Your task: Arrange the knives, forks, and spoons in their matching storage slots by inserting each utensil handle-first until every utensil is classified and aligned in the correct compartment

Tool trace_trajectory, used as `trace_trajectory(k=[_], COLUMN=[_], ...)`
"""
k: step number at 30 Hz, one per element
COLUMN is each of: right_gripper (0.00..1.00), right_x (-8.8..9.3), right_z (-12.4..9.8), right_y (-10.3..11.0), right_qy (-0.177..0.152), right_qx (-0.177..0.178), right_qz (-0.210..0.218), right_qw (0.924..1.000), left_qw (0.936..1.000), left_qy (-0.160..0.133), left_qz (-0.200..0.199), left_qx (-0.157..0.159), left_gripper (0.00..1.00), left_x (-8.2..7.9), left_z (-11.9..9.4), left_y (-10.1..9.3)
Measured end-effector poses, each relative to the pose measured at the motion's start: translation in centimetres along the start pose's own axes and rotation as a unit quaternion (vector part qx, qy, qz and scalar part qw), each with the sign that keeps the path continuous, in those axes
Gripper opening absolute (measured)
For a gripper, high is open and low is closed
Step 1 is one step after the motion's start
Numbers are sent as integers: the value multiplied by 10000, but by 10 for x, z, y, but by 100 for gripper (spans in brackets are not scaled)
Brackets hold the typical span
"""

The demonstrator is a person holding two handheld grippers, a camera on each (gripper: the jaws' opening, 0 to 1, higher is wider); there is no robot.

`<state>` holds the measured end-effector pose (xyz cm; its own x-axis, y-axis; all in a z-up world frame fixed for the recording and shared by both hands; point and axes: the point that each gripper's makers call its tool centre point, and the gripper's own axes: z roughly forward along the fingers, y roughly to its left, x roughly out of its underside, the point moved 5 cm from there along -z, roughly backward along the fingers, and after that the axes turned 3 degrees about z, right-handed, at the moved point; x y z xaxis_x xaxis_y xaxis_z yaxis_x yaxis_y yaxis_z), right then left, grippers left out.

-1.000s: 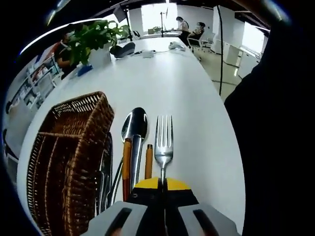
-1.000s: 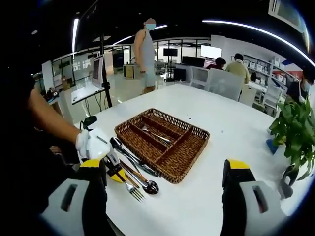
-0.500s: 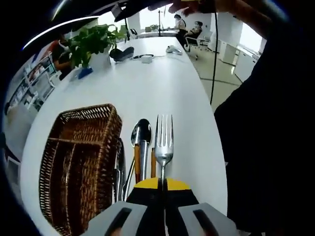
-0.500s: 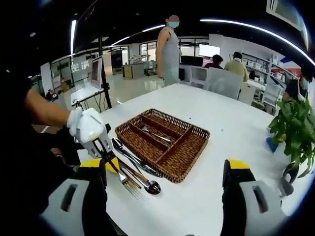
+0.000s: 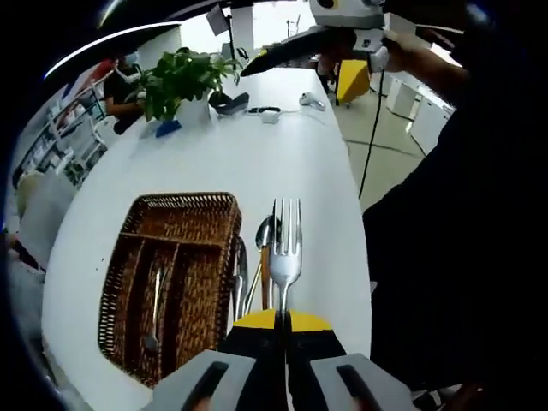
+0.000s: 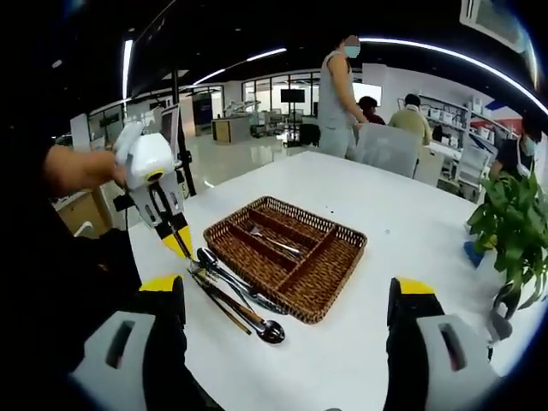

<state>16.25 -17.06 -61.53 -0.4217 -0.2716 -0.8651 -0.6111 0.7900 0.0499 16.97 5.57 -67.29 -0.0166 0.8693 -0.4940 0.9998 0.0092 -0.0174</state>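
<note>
Left gripper view: the left gripper (image 5: 282, 318) has its fingers clamped together on the handle of a fork (image 5: 284, 247), tines pointing forward and away, the fork held clear above the desk (image 5: 257, 163). Below and to the left sits the wicker basket (image 5: 171, 282), divided into long slots; one slot holds what looks like a utensil (image 5: 154, 304), type too small to tell. Between basket and fork lie a spoon (image 5: 265, 235) and other loose utensils, just beside the basket's near wall. The right gripper (image 5: 342, 43) shows at the top, raised.

Judgement on handling: the fork is rigid steel, light, smooth, so liable to pivot or slip in a narrow pinch. The grip is at the handle, which the task wants entering first; a hold nearer the neck would leave the handle end free to slide into its slot.

Right gripper view: the right gripper (image 6: 287, 304) has its fingers wide apart, holding nothing, hovering near the desk edge. The basket (image 6: 287, 255) is ahead, a utensil lying in a middle slot. The loose pile (image 6: 235, 295) rests touching the basket's near side. The left gripper (image 6: 158, 193) is lifted at left; the fork in it is not discernible here.
</note>
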Motion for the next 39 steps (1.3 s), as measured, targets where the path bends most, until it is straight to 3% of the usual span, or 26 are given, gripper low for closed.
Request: trace_trajectory(k=[4, 12, 19, 33, 39], right_gripper=[99, 99, 99, 99, 99], right_x=[-4, -4, -4, -6, -3], right_z=[-2, -5, -11, -13, -14], right_y=[3, 2, 1, 0, 0], right_qy=[-43, -114, -204, -278, -293], right_qx=[-7, 74, 195, 374, 504], right_qz=[-36, 38, 144, 94, 161], right_qw=[10000, 9999, 9995, 9989, 9982], left_qw=[9999, 9993, 9979, 9969, 9960], left_qy=[-89, 130, 131, 250, 251], left_qz=[-36, 152, 347, 525, 641], left_qx=[-120, -323, -535, -535, -574], left_gripper=[0, 0, 0, 0, 0], left_x=[-4, -8, -11, -10, -12], left_z=[-20, -47, -52, -49, -53], left_y=[10, 21, 33, 60, 82])
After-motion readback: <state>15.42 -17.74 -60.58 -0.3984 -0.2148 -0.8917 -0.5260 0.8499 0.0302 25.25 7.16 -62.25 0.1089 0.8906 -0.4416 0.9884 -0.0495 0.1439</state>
